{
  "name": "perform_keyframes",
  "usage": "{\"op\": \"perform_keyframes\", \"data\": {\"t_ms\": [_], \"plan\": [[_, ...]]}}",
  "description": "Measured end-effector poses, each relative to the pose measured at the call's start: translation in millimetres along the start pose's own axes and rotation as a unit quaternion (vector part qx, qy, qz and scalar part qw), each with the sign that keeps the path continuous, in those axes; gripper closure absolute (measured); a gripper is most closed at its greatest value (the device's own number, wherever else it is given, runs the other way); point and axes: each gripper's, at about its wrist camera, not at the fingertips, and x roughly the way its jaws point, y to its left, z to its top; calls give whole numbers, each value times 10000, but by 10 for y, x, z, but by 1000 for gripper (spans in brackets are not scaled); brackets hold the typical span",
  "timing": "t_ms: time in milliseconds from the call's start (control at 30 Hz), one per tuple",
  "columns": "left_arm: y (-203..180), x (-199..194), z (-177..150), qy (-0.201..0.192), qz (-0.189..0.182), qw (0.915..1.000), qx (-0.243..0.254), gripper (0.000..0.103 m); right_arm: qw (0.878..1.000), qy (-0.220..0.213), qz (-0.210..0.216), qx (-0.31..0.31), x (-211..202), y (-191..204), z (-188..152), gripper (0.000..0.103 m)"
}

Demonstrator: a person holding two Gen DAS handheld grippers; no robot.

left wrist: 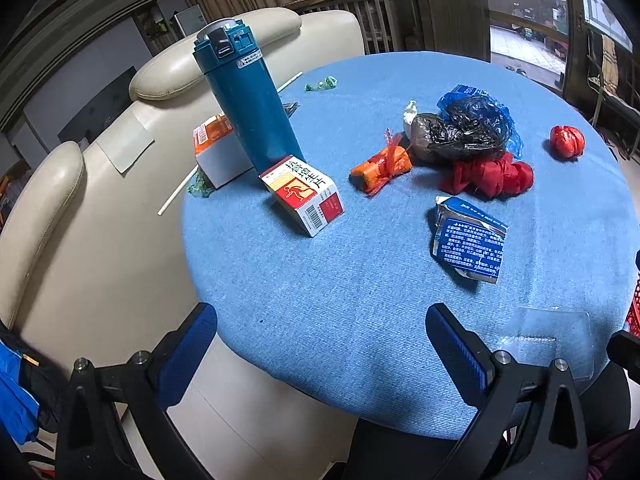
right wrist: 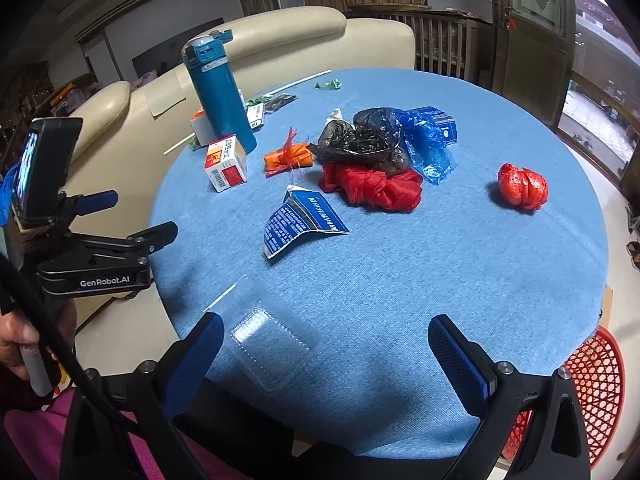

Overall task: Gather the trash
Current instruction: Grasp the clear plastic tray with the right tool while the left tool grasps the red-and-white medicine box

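Trash scattered on round table (left wrist: 360, 280) ahead of both tongs. Left gripper (left wrist: 320, 332) wide open, empty. Right gripper (right wrist: 326, 342) wide open, empty; clear plastic tray (right wrist: 268, 340) just beside its left finger; flattened blue carton (right wrist: 296, 224) farther ahead.

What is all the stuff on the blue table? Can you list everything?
table: one, round, blue cloth
bottle: one, teal, upright, far left
medicine box: one, red and white, in front of the bottle
blue packet: one, flattened, middle
red bag: one, crumpled, centre
black bag: one, behind the red bag
blue bag: one, right of the black bag
orange wrapper: one, left of the pile
red ball: one, alone, right
clear tray: one, near edge
red basket: one, beside the table
sofa: one, cream, behind
left claw: open, empty
right claw: open, empty
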Motion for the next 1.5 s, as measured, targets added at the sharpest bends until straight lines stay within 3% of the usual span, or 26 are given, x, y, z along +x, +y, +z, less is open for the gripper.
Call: {"op": "perform_keyframes", "data": {"t_ms": [300,567,900,1067,1133,1233,1500], "plan": [[4,60,-8,73,17,10000,-3,0,9990,267,357,-99,126,20,-5,0],[47,92,-12,111,90,9999,-38,0,9899,813,706,-918,544,158,-70,0],[44,123,-4,156,128,9998,-27,0,9847,888,514,-1410,863,289,-172,5],[37,125,-1,173,136,9998,-22,0,9851,780,392,-1481,911,299,-127,18],[31,130,1,183,131,9997,-6,0,9862,748,340,-1434,933,273,-66,32],[32,145,29,188,139,9997,29,0,9884,719,355,-1290,957,213,0,44],[278,321,444,115,18,9996,-251,0,9957,524,237,-725,890,-43,69,45]]}}
